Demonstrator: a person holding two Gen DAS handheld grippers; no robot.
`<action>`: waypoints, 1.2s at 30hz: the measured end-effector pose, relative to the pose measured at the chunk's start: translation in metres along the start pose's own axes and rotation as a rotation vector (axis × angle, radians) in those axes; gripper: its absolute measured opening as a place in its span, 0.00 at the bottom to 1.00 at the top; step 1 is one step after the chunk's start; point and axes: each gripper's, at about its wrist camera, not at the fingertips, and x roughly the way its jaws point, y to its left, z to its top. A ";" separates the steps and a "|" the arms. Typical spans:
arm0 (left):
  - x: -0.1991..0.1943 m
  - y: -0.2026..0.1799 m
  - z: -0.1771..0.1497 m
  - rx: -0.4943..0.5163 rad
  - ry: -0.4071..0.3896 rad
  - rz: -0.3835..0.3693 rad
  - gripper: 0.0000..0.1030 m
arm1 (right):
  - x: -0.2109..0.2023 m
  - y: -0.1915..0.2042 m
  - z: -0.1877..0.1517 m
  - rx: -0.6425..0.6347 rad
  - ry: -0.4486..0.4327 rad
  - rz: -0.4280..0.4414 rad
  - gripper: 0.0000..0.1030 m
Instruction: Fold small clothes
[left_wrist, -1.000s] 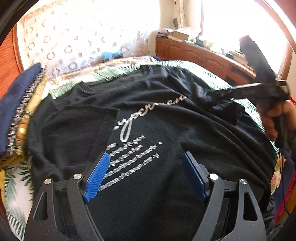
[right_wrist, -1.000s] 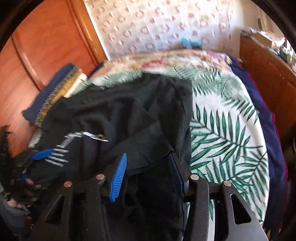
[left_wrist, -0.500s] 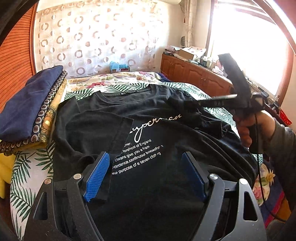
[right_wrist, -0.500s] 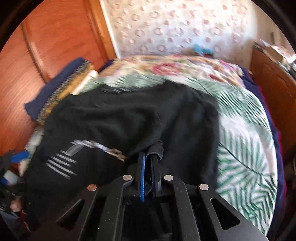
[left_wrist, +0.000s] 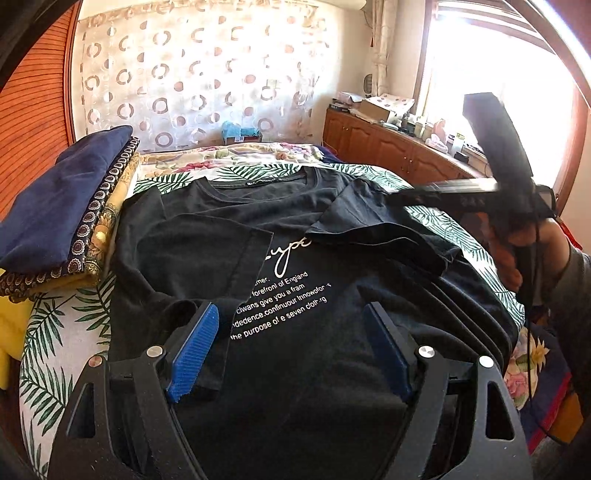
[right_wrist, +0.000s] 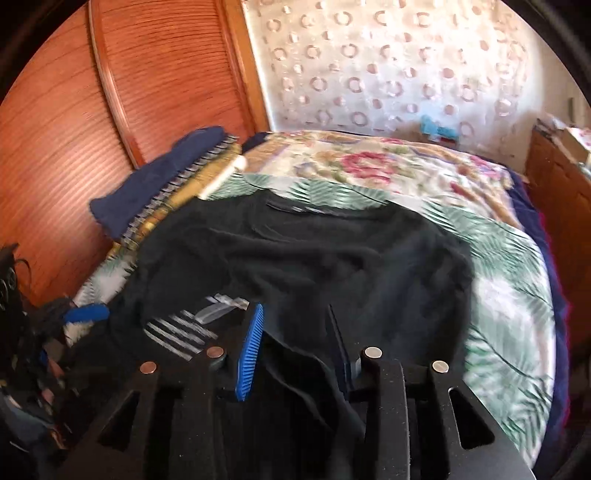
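T-shirt (left_wrist: 295, 258), black soft cotton with white printed lines, lies flat on the leaf-print bed cover (left_wrist: 55, 325); both sleeves are folded inward. The left gripper (left_wrist: 291, 347) hangs over its lower part, ribbed blue fingers (left_wrist: 194, 354) wide apart, gripping nothing. Folded clothes (left_wrist: 62, 218) are stacked along the left edge.

In the right wrist view, which is blurred, the right gripper (right_wrist: 295, 343) is opening its fingers (right_wrist: 251, 354); dark cloth lies between them, not pressed. Bare bed cover remains at the right side.
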 end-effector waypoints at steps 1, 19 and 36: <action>0.000 0.001 0.000 -0.002 0.000 -0.001 0.79 | -0.001 -0.005 -0.006 0.005 0.018 -0.018 0.35; -0.011 0.048 0.005 -0.093 -0.029 0.083 0.79 | 0.005 0.021 -0.051 -0.084 0.074 -0.008 0.35; -0.007 0.066 0.014 -0.071 -0.023 0.093 0.79 | 0.012 0.047 -0.058 -0.188 0.063 0.003 0.11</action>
